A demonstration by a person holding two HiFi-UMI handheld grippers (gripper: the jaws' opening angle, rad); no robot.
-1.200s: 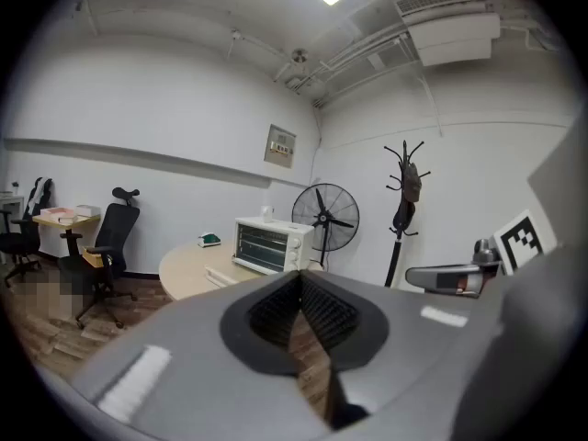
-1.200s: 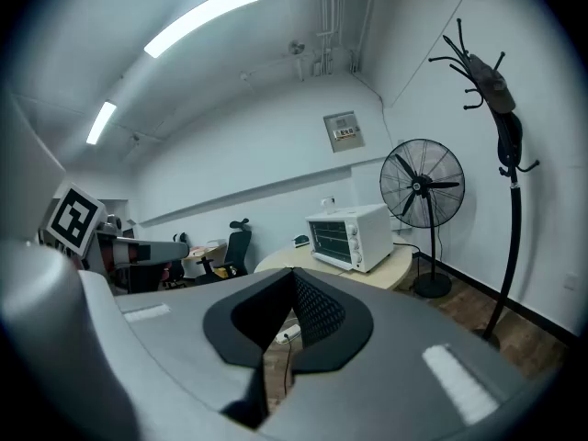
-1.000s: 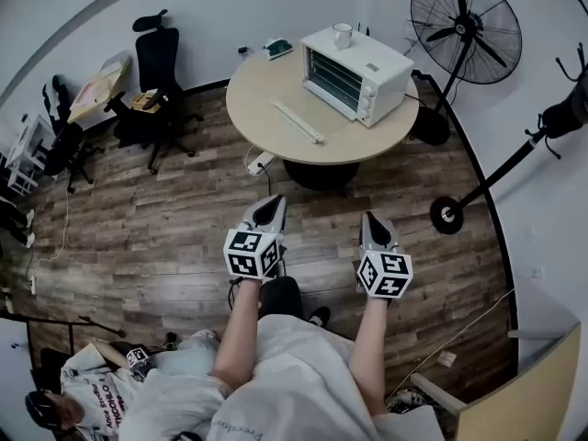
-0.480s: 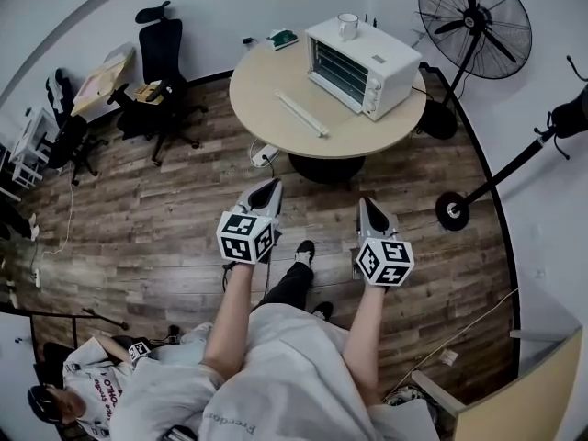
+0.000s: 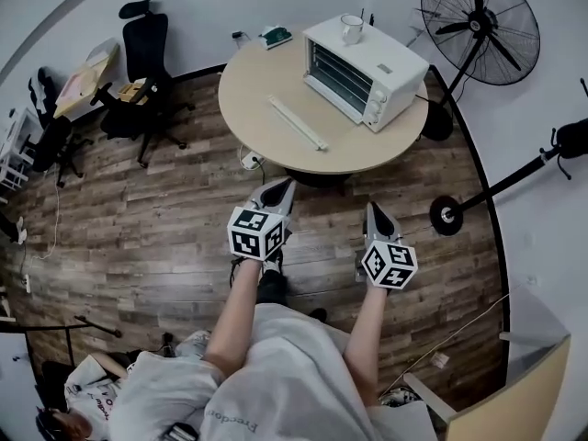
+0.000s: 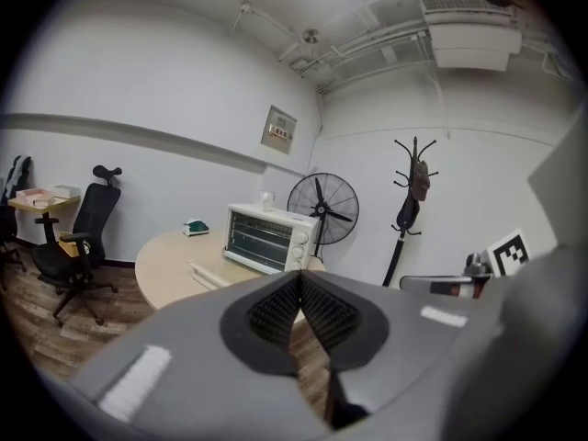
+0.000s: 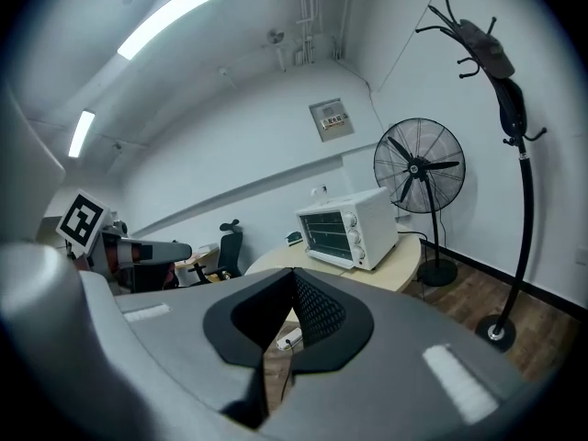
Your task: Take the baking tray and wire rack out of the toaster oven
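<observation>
Surface: round surface at 12 o'clock, bearing the toaster oven.
Tools: left tool and right tool closed, empty.
Handling: tray, rack likely light, stiff, slippery metal; grip front rims.

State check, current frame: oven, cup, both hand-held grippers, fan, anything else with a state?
toaster oven: door closed, standing on the table
cup: upright on top of the oven
left hand-held gripper: shut, empty, short of the table
right hand-held gripper: shut, empty, short of the table
fan: upright, blades look stationary
white bar: lying flat on the table
</observation>
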